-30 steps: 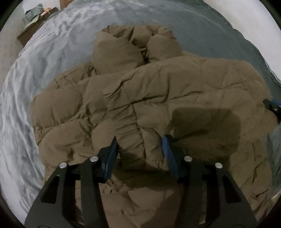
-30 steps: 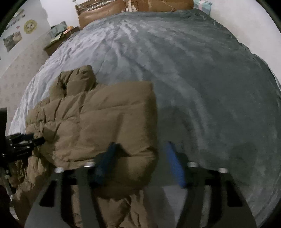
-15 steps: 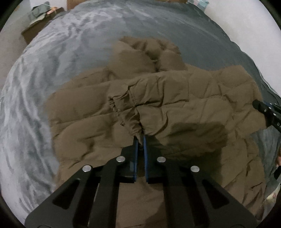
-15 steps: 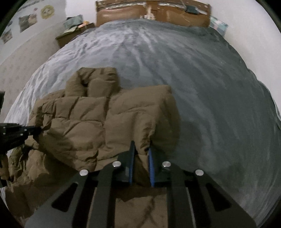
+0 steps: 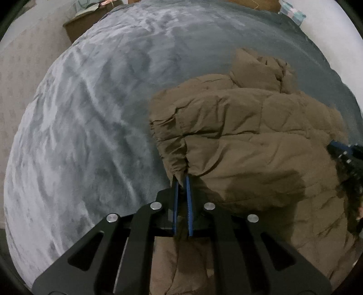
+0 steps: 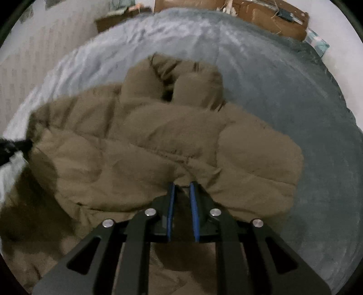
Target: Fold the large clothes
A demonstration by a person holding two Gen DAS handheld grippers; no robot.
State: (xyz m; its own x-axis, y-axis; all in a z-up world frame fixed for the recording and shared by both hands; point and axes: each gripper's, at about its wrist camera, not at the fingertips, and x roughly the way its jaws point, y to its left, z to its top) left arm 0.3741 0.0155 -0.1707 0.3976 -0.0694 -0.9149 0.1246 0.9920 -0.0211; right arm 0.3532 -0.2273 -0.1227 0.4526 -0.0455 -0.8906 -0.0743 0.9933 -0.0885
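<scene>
At the bottom centre of the left wrist view, the left hand-held gripper (image 5: pixel 181 181) is pinched almost fully together, its blue pads (image 5: pixel 174 199) clamping a gathered edge of the brown puffer jacket (image 5: pixel 249 145). From there the quilted jacket spreads up and to the right across the frame, lying on the grey-blue plush bed cover (image 5: pixel 90 127), with its puffy hood (image 5: pixel 261 70) at the far end. At the right edge of this view the other gripper's tip reaches into the jacket's side. In the right wrist view, the right hand-held gripper (image 6: pixel 182 188) at the bottom centre is likewise nearly closed, a narrow fold of the jacket (image 6: pixel 158 145) nipped between its pads (image 6: pixel 170 204). Beyond it the jacket bulks across the middle of the frame, the hood (image 6: pixel 179 84) above centre. Farther off, a brown headboard (image 6: pixel 267 15) runs along the top of the frame.
</scene>
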